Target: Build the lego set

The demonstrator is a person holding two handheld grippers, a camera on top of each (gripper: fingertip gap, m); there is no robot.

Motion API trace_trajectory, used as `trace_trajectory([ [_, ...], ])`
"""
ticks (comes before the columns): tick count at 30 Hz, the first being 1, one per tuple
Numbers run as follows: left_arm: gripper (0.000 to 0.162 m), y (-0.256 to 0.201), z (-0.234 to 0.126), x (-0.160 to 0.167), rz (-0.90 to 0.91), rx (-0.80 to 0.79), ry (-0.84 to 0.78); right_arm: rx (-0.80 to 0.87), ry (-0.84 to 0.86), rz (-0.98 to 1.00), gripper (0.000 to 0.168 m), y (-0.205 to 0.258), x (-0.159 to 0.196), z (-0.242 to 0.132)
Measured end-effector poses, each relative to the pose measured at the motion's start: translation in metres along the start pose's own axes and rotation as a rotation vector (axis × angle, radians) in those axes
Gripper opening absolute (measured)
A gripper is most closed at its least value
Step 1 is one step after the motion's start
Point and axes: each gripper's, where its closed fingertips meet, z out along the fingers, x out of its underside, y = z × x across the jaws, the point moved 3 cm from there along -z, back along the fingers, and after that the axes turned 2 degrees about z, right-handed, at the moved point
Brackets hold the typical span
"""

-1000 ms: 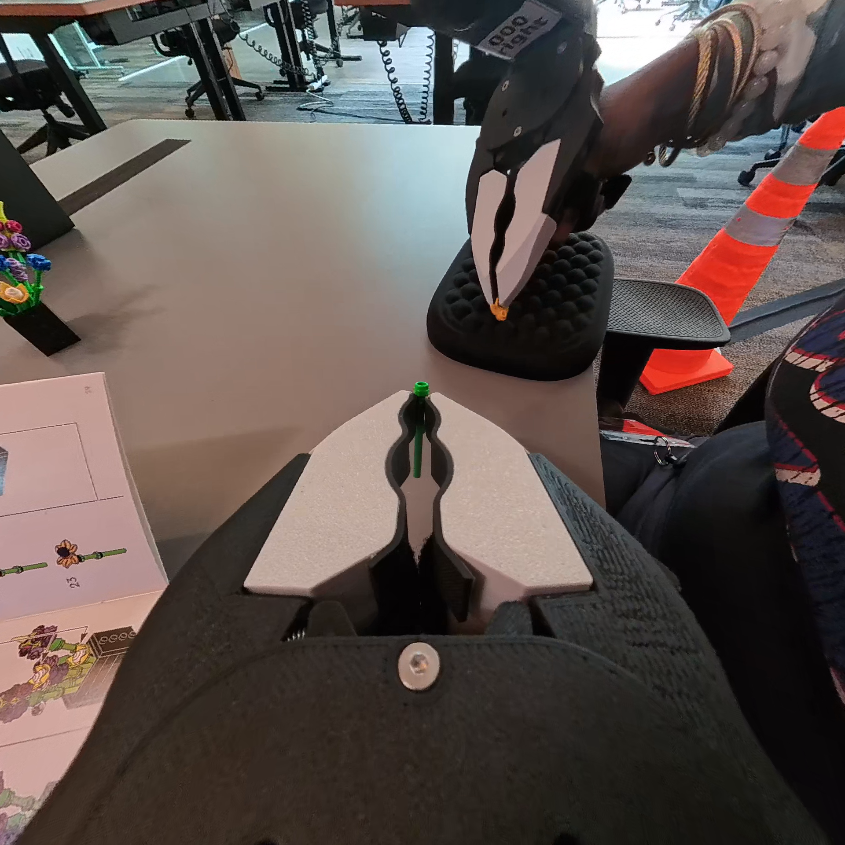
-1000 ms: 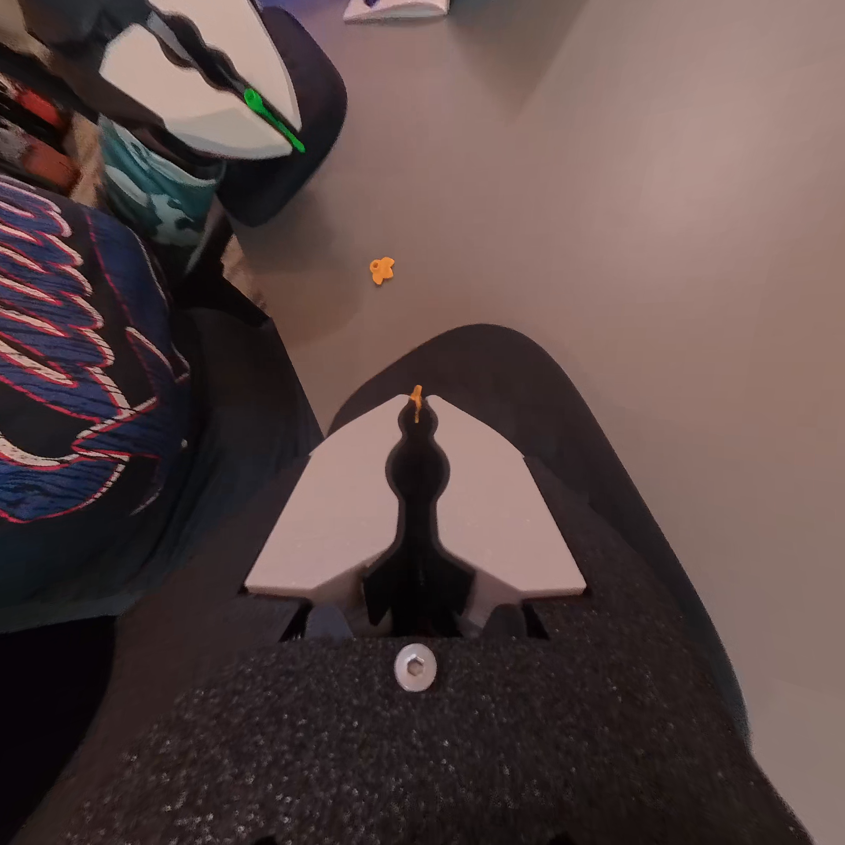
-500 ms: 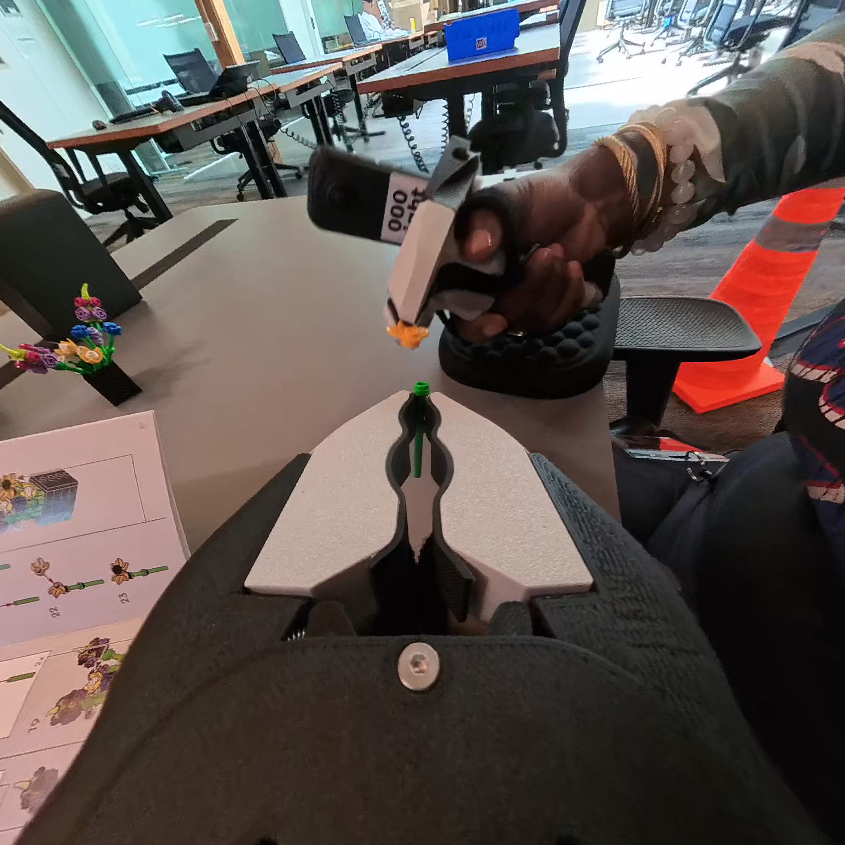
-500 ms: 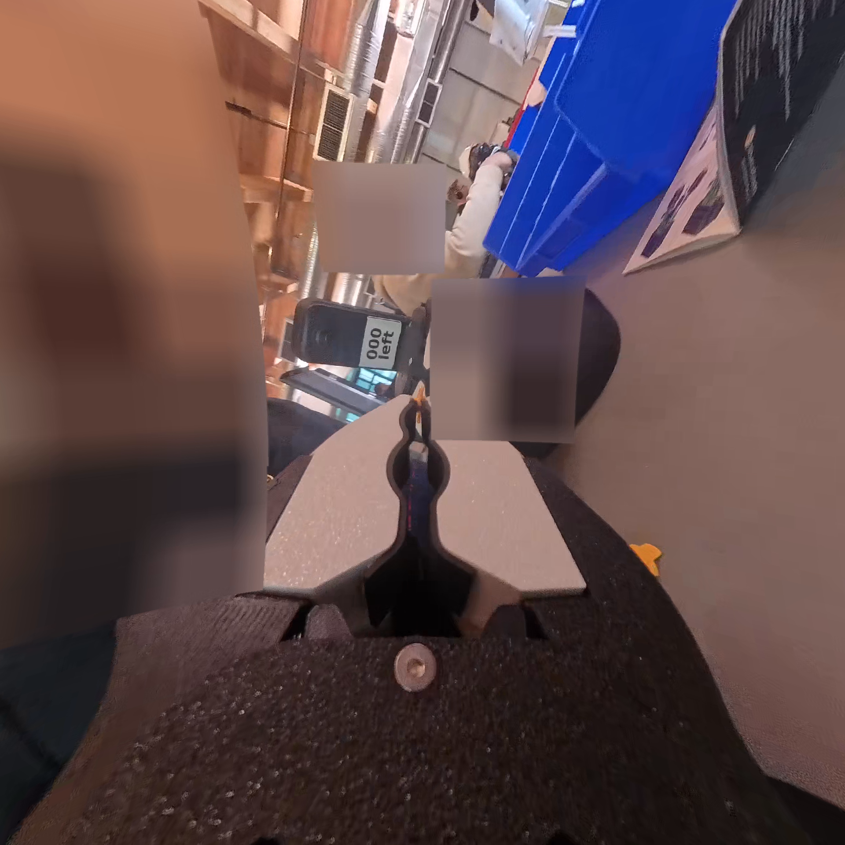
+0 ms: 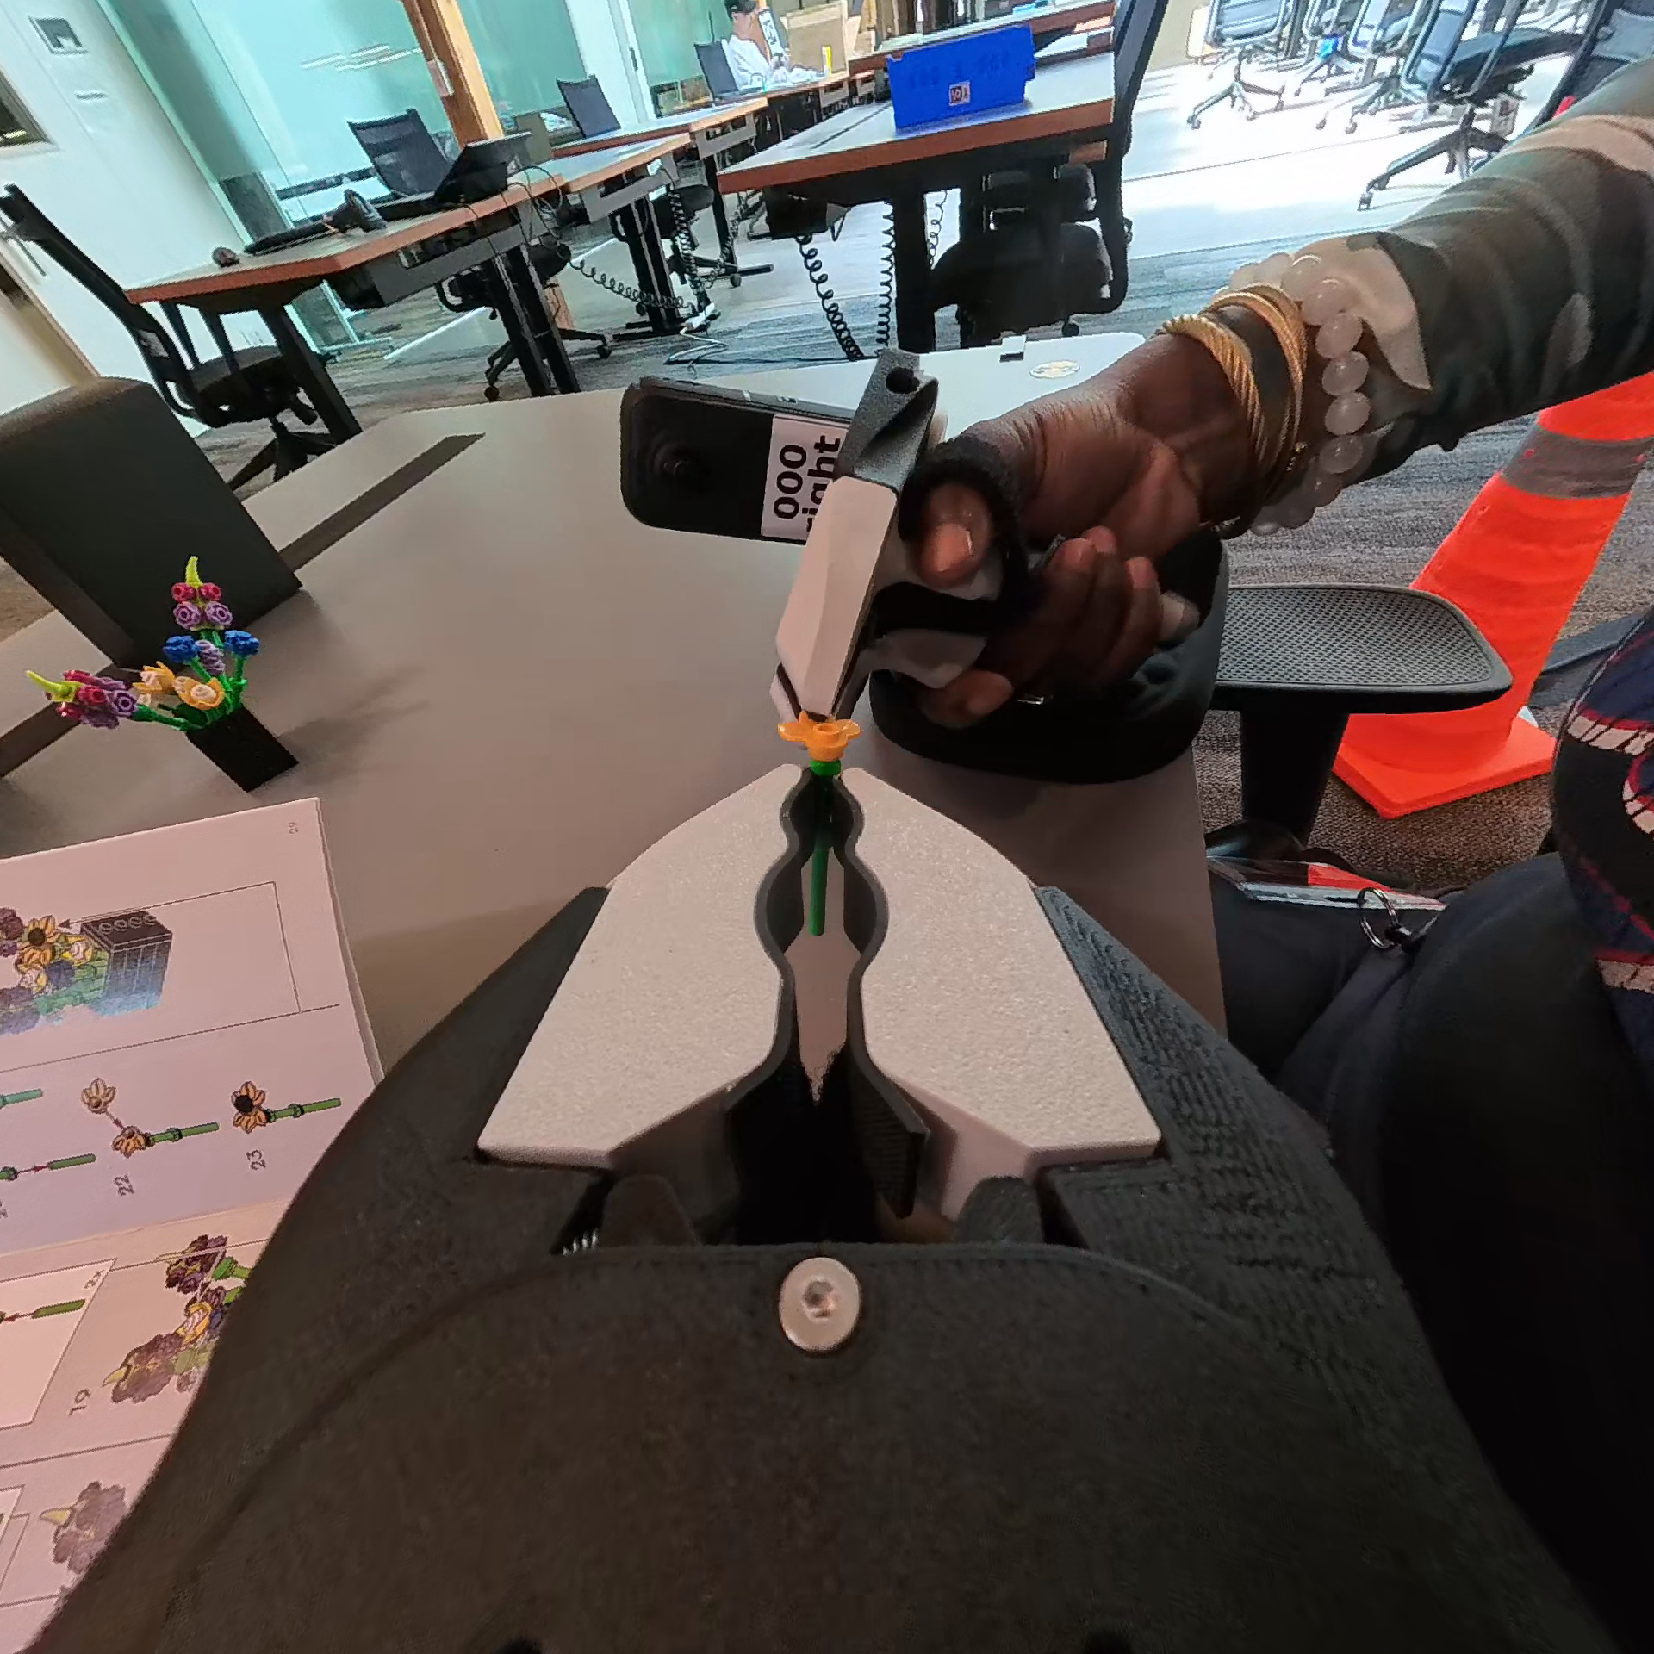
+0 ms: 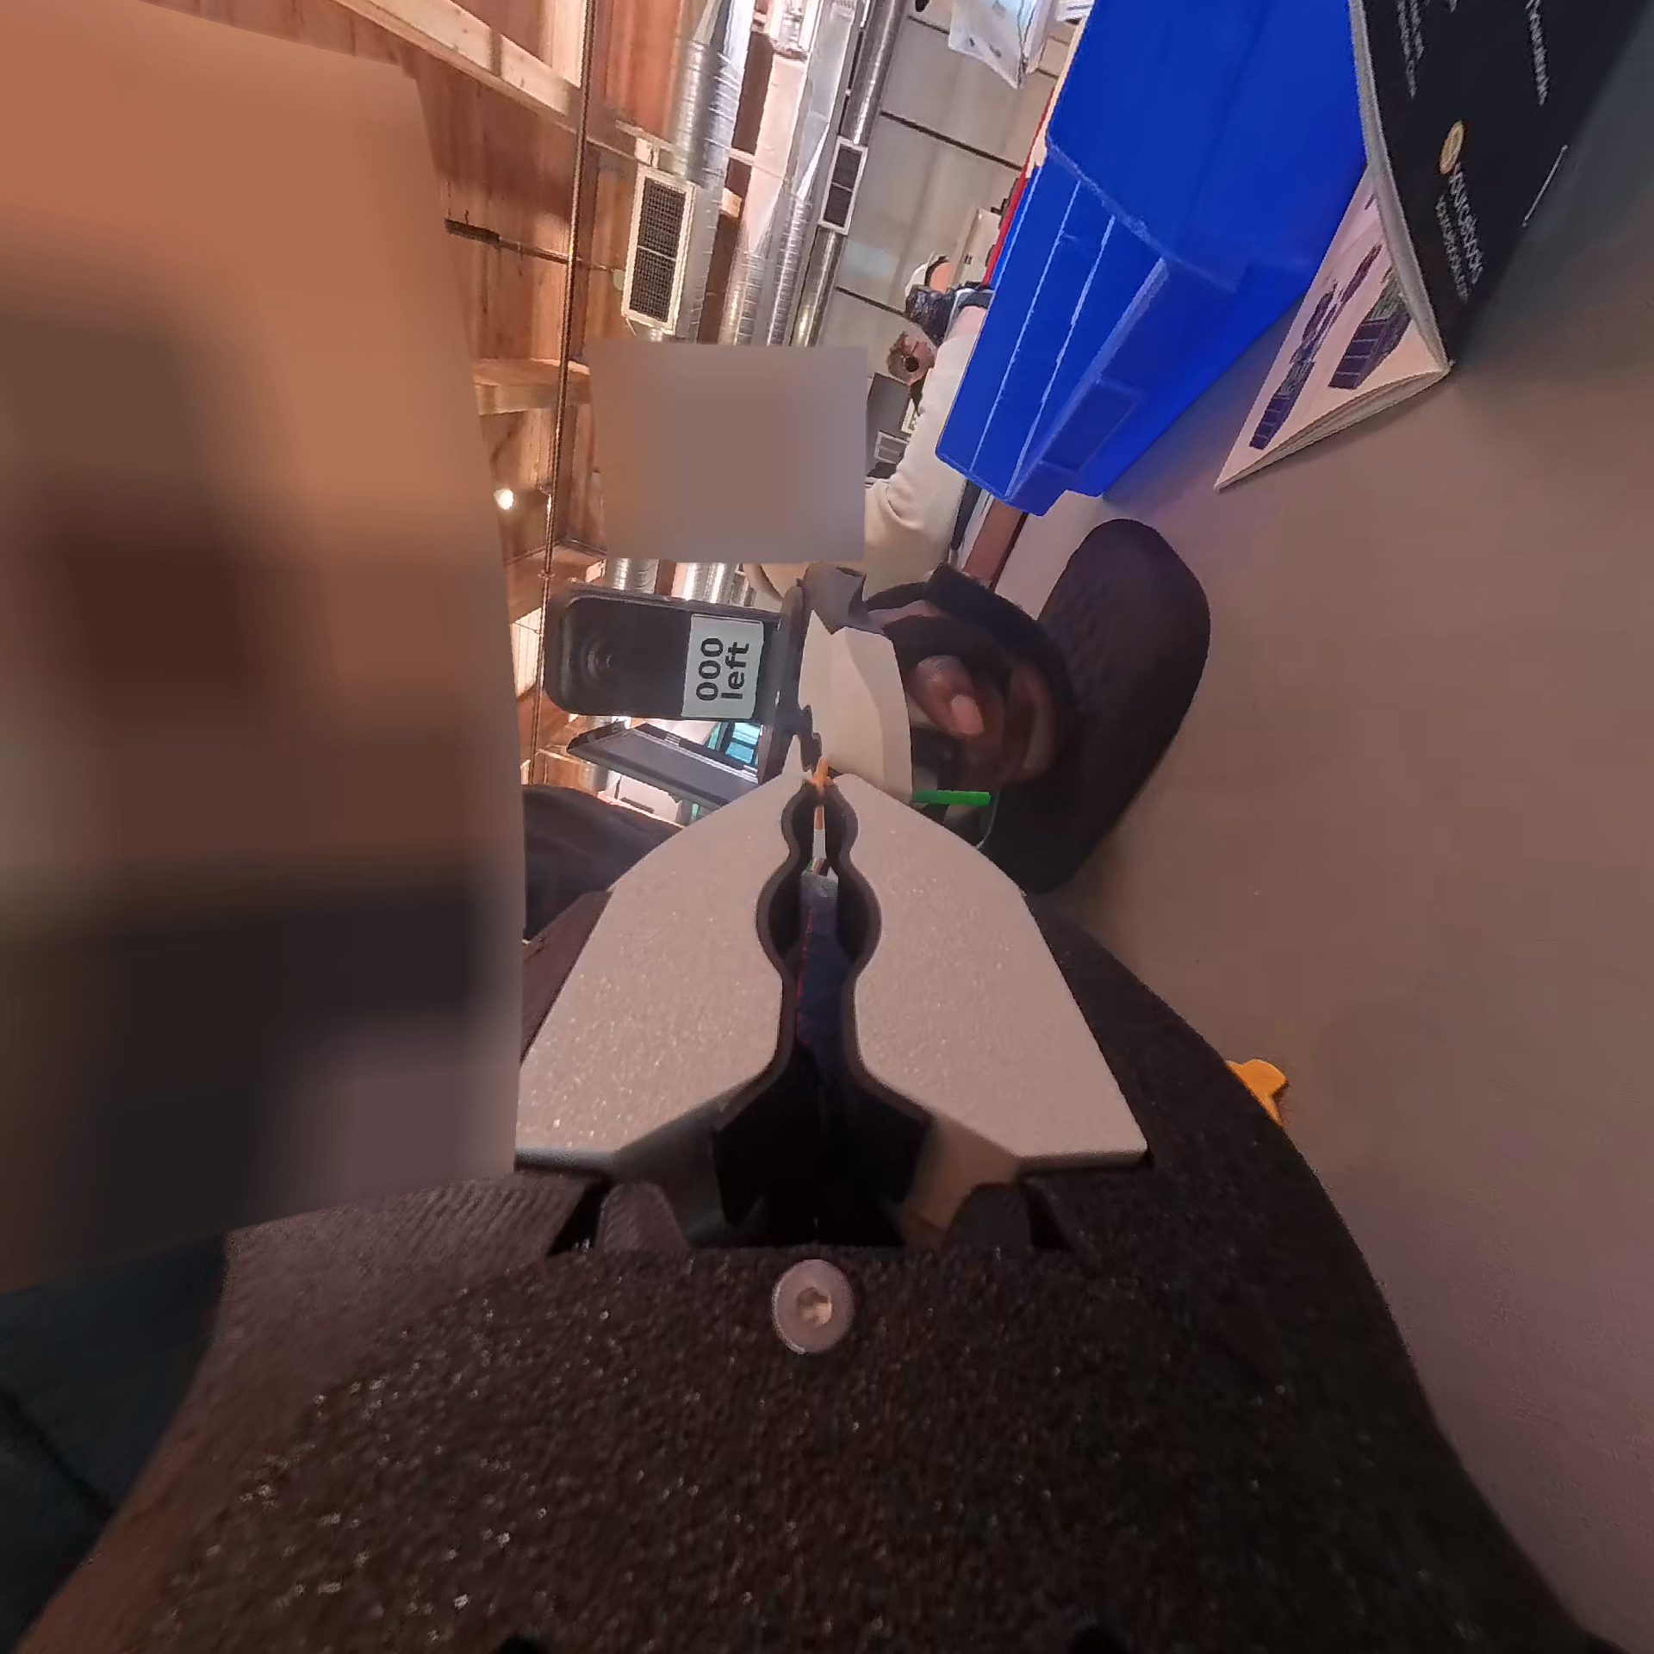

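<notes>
My left gripper is shut on a thin green stem that points up out of its tips. My right gripper comes down from the upper right, shut on a small orange flower piece, which sits right on top of the stem's green tip. In the right wrist view my right gripper pinches the orange flower piece edge-on, and the left gripper faces it with the green stem sticking out sideways.
An open instruction booklet lies at the left on the grey table. A built flower bouquet on a black base stands at far left. A black padded rest lies beyond the grippers. Another orange piece lies on the table. Both grippers' tips are close together, under 4 cm apart.
My right gripper lifted the orange flower off the padded rest, swung over and lowered it onto the stem tip. My left gripper kept hold of the stem and tilted up.
</notes>
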Motion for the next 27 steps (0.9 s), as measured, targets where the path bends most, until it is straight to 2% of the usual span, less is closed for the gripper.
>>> trace_trajectory([
  [9, 0.003, 0.002, 0.002, 0.006, 0.0, -0.013, 0.054, 0.187, -0.024, -0.154, 0.003, -0.006, 0.002, -0.003],
  [15, 0.003, -0.006, 0.012, 0.017, 0.136, -0.041, 0.187, 0.379, 0.057, -0.246, 0.003, -0.013, 0.008, -0.013],
  [20, 0.003, -0.009, 0.013, 0.019, 0.22, -0.061, 0.2, 0.35, 0.04, -0.204, 0.003, -0.015, 0.01, -0.015],
  [27, 0.003, -0.006, 0.01, 0.013, 0.192, -0.063, 0.152, 0.323, -0.006, -0.259, 0.003, -0.01, 0.008, -0.012],
])
